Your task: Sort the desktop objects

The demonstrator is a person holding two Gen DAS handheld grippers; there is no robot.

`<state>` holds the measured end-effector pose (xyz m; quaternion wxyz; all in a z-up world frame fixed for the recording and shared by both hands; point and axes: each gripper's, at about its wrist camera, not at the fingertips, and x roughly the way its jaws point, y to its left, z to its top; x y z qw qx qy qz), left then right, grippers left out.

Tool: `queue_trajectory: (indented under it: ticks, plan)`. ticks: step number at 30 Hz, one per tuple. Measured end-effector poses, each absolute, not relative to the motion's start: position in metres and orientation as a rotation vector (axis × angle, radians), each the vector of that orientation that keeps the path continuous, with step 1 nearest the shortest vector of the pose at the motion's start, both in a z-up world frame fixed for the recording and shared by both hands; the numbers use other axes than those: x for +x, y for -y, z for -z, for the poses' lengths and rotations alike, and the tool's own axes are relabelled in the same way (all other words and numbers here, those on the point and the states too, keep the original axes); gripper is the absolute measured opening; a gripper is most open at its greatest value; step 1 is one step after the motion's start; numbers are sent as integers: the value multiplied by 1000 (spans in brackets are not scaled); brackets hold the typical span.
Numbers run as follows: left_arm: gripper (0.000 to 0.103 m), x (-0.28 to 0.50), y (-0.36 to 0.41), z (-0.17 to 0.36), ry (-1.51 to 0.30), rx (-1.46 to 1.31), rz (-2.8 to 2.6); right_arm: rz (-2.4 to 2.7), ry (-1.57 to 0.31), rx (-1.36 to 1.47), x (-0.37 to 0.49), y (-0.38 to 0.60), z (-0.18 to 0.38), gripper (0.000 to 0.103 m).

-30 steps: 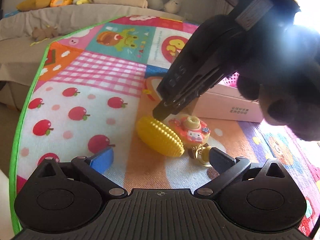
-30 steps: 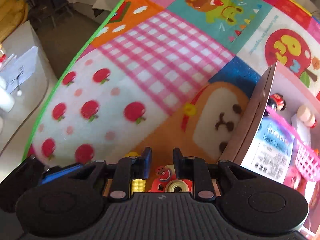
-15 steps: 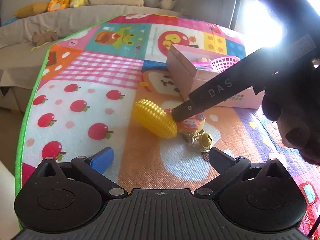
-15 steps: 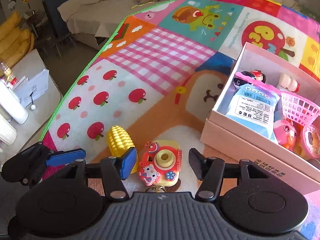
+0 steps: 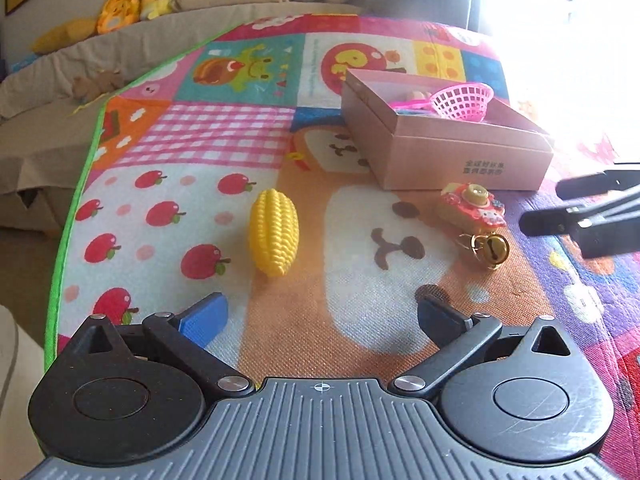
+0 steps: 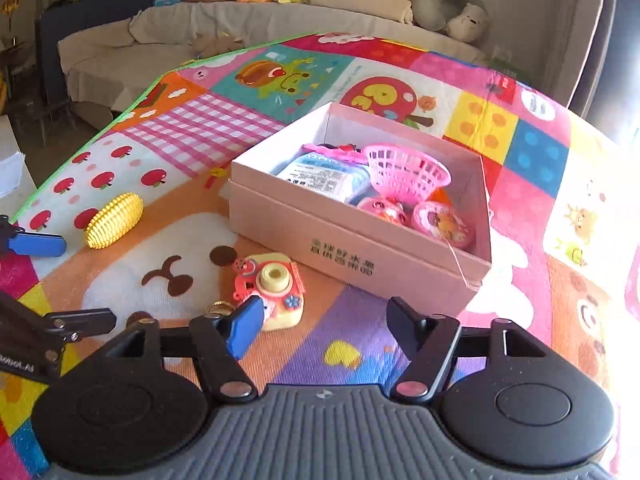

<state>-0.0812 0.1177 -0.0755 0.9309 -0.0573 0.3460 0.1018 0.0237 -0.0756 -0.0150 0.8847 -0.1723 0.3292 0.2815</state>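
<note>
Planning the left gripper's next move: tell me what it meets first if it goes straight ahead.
Likely the yellow toy corn, lying on the mat slightly left of the open left gripper's centre line; depth is hard to judge.

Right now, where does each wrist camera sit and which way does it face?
Left wrist: low behind the open left gripper, looking across the play mat at the toy corn; the right gripper's fingers enter at right.
Right wrist: behind the open right gripper, looking down into the pink box; the left gripper's fingers show at left.
Shared: corn, toy camera, box, mat.
</note>
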Motion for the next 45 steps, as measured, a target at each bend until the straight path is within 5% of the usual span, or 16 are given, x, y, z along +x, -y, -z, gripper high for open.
queue_trajectory:
  ticks: [14, 27, 42, 45]
  plan:
    - [103, -59, -139, 64, -676, -227, -222, -585, -660, -332, -16, 95, 51, 102]
    - [103, -65, -129, 57, -587, -172, -84, -581, -687, -297, -12, 99, 53, 103]
    - [103, -18, -173, 70, -686, -234, -323, -595, -735, -234, -4, 104, 55, 103]
    - [92, -12, -173, 71, -707, -230, -369, -596, -735, -233, -4, 104, 55, 103]
